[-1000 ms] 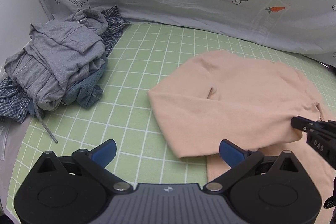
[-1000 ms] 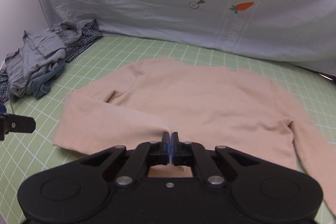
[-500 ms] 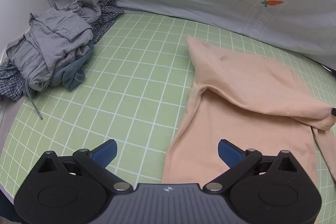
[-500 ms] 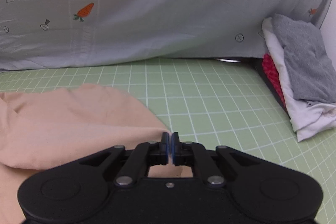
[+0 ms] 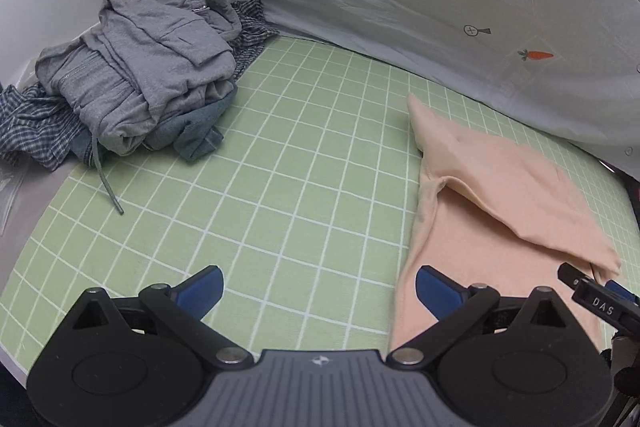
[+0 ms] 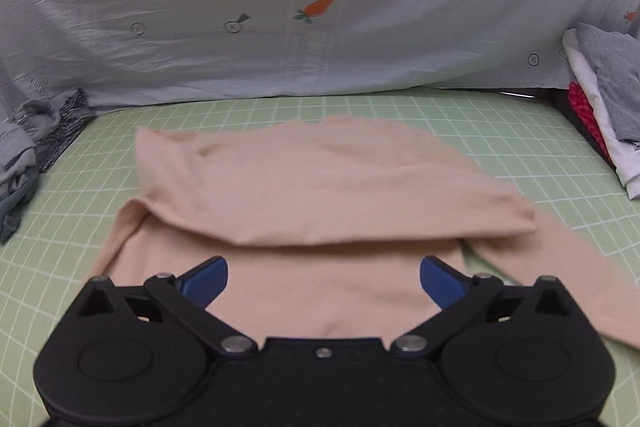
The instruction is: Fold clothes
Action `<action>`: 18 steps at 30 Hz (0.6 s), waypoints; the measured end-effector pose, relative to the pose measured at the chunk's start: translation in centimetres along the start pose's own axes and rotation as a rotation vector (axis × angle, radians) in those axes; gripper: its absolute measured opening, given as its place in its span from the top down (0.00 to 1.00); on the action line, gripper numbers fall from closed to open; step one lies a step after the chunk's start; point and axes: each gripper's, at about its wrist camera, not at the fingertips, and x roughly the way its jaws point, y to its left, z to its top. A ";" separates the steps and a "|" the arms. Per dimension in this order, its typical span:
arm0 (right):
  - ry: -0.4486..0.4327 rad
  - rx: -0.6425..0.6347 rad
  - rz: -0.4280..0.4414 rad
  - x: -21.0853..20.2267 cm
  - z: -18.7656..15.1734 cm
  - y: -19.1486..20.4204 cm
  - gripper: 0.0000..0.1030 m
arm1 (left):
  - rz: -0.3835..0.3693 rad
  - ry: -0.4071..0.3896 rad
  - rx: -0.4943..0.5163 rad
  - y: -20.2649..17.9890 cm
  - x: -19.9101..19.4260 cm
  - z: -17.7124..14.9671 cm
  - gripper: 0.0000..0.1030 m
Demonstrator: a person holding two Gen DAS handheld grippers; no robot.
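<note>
Both tongs gape, right tongs (image 6: 323,277) opening, left tongs (image 5: 318,285) empty. Peach sweater (image 6: 320,183), lower centre: soft, light, limp; pinch the loose sleeve's cuff.

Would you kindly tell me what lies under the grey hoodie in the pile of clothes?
Under the grey hoodie a blue-grey garment and a dark checked shirt stick out. How much more lies beneath is covered.
</note>
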 end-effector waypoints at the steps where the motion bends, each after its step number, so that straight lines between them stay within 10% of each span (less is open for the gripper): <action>1: -0.006 0.014 0.003 -1.0 -0.9 1.7 0.00 | -0.019 -0.016 0.023 1.0 -0.5 0.0 0.02; 13: 0.101 -0.035 -0.041 -5.2 -7.4 17.6 0.01 | -0.196 0.020 0.140 9.7 -2.6 -0.5 0.01; 18: 0.163 -0.038 -0.060 -4.8 -9.6 19.3 0.31 | -0.200 0.031 0.183 11.7 -3.2 -1.6 0.01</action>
